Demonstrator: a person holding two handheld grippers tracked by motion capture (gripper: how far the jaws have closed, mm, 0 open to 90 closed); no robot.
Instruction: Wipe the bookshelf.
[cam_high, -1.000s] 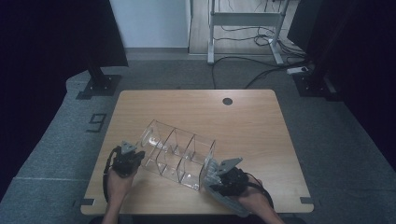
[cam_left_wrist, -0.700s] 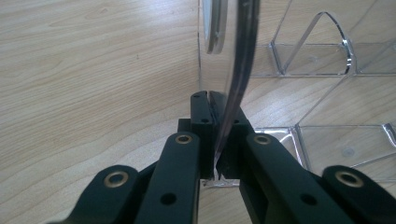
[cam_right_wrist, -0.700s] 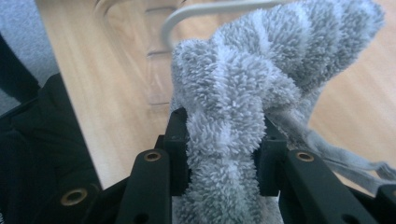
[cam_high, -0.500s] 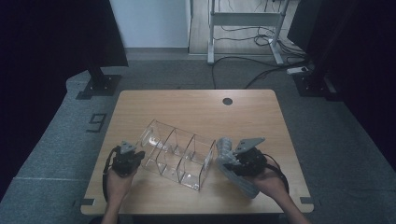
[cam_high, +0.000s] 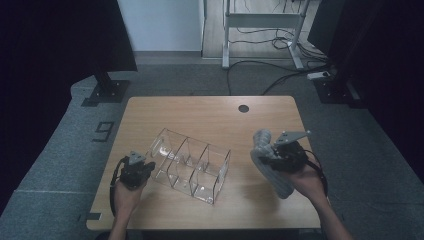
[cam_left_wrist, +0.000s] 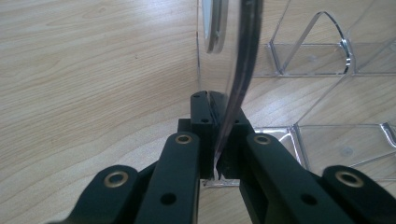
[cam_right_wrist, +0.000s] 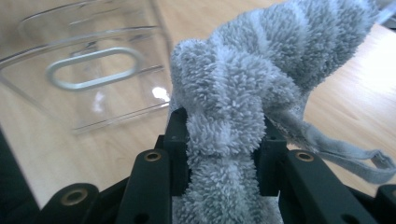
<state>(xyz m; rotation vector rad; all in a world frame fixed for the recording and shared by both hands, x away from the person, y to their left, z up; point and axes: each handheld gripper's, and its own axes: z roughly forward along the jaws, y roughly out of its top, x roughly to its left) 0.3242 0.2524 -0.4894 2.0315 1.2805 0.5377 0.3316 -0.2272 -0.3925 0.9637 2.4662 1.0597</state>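
Left gripper (cam_high: 141, 167) fingers (cam_left_wrist: 205, 122) clenched on the clear organizer's (cam_high: 192, 165) end wall; right gripper (cam_high: 270, 159) grasps a grey cloth (cam_right_wrist: 243, 93) bunched between its fingers, above the surface (cam_high: 200, 112).

- Clear acrylic organizer (cam_high: 192, 167): three open compartments, set diagonally on the table's near left part; its left end wall (cam_left_wrist: 233, 93) is clamped edge-on.
- Grey fluffy cloth (cam_high: 270, 162): bunched, gripped mid-length, held off the tabletop right of the organizer; a hem loop (cam_right_wrist: 345, 156) hangs free.
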